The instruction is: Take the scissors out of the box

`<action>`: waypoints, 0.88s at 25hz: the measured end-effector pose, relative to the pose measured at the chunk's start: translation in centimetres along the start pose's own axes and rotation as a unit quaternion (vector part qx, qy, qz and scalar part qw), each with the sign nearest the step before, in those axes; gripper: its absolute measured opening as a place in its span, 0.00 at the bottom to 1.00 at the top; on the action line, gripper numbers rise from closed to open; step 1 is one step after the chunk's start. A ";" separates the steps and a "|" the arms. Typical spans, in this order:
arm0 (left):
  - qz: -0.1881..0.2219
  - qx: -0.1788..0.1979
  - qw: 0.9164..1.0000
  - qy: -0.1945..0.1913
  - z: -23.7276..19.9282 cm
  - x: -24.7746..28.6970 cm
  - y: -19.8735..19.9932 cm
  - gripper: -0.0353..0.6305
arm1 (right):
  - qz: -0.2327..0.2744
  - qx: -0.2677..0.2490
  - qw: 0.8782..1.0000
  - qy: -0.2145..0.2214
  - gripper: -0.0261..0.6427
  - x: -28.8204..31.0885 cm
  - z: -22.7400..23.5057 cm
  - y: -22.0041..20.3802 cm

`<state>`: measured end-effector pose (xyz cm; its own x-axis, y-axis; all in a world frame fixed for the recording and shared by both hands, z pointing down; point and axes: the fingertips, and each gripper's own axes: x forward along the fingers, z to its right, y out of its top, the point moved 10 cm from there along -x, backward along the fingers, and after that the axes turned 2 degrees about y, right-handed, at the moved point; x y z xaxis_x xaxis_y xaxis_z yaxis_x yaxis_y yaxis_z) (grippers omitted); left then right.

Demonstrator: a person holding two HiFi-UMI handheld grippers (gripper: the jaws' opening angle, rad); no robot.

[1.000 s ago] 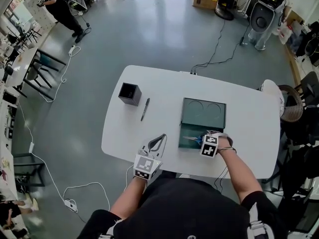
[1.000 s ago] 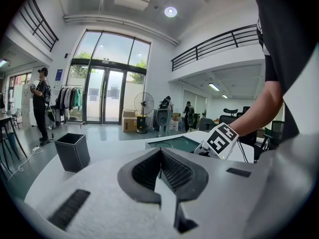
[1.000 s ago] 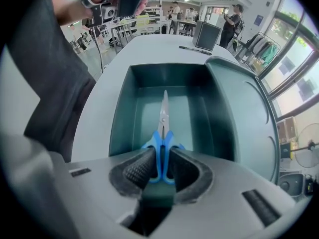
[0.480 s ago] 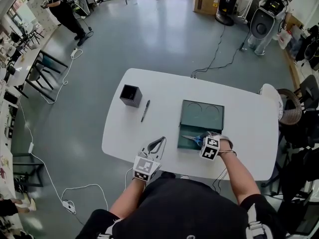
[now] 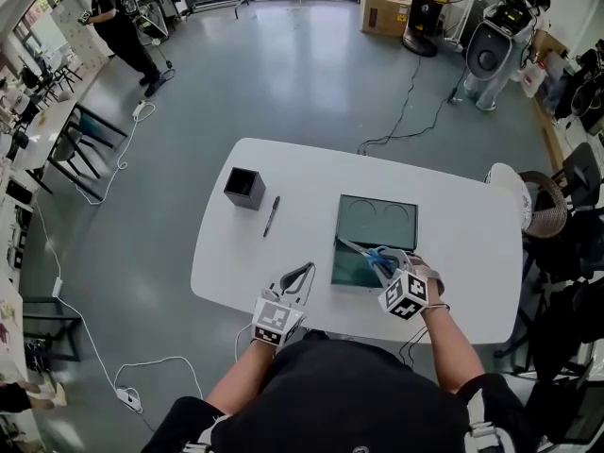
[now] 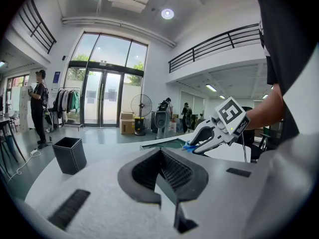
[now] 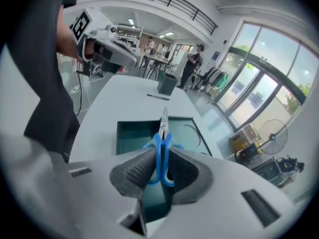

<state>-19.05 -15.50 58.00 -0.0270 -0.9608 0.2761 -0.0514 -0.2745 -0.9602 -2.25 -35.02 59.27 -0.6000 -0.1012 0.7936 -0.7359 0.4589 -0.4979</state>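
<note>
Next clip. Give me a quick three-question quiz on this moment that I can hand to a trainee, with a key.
1. True or false: the right gripper is shut on the blue-handled scissors.
2. What lies on the table between the black holder and the green box? A) a pen B) a ruler C) a roll of tape
3. Fill in: the left gripper holds ____.

Key: 1 true. 2 A. 3 nothing; its jaws stand open and empty.
</note>
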 end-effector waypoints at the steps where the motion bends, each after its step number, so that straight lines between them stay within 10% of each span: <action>1: 0.000 0.001 1.000 -0.002 0.1 0.0 0.1 0.07 | 0.016 0.010 1.000 -0.017 0.18 -0.7 0.2 0.3; 13: 0.022 0.010 1.000 -0.001 1.0 0.3 1.4 0.07 | 0.188 0.112 0.958 -0.186 0.18 -7.8 1.5 2.8; 22: 0.044 0.013 0.999 -0.003 1.3 0.1 2.8 0.07 | 0.280 0.219 0.908 -0.223 0.18 -11.7 0.7 3.1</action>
<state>-17.91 -16.41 55.33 -0.0244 -0.9813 0.1911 -0.0223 -0.1906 -0.9814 2.26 -33.07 48.19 -0.9138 -0.3525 0.2019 -0.2725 0.1635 -0.9482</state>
